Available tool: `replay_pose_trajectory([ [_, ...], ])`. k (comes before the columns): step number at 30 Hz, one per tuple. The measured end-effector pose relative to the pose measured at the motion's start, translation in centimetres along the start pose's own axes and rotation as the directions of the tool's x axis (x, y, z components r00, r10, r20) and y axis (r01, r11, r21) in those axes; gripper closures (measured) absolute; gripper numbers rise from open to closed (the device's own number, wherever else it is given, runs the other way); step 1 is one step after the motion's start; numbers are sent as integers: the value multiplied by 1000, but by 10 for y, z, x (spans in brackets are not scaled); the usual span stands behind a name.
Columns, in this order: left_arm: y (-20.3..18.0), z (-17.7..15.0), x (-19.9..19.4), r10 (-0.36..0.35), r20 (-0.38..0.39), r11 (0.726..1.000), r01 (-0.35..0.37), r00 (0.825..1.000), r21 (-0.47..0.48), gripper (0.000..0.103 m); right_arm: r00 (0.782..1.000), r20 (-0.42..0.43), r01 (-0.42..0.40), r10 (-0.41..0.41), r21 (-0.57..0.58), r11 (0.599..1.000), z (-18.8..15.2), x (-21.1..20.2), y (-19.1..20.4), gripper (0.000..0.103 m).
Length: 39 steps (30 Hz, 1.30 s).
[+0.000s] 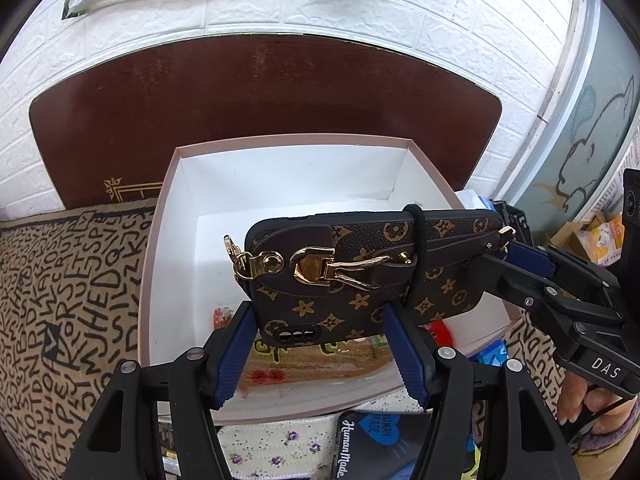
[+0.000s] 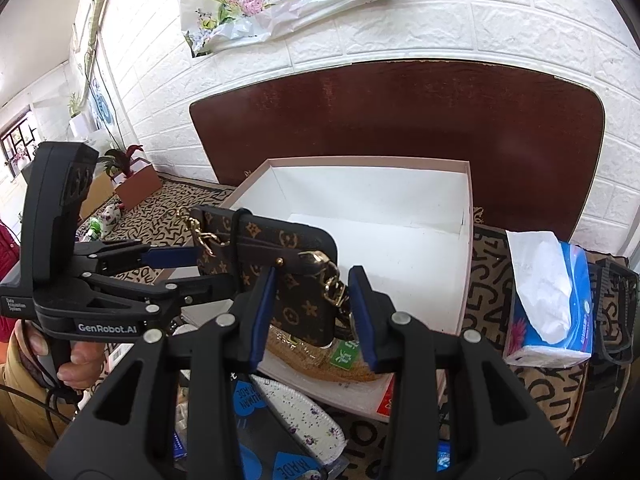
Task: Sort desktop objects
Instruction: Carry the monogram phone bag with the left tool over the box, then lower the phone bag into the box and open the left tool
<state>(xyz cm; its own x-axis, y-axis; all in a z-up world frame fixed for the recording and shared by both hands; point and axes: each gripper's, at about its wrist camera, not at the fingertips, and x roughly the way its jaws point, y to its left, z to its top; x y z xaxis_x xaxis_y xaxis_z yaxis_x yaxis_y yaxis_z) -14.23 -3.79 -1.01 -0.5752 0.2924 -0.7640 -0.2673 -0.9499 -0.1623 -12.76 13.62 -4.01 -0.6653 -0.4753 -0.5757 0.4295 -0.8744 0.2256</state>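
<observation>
Brown phone case [image 1: 360, 276] hides box [image 1: 280, 176] contents

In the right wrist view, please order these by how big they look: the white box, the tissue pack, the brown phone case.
1. white box
2. brown phone case and tissue pack: they look alike in size, and the case is nearer the camera, so unranked.
</observation>
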Motion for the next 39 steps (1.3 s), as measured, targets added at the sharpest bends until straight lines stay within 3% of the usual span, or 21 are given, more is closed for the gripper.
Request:
replay_pose_trajectory([
  [39, 36, 14, 59, -15, -120, 997, 6, 993, -81, 37, 987, -157, 26, -19, 46, 999, 15, 65, -19, 63],
])
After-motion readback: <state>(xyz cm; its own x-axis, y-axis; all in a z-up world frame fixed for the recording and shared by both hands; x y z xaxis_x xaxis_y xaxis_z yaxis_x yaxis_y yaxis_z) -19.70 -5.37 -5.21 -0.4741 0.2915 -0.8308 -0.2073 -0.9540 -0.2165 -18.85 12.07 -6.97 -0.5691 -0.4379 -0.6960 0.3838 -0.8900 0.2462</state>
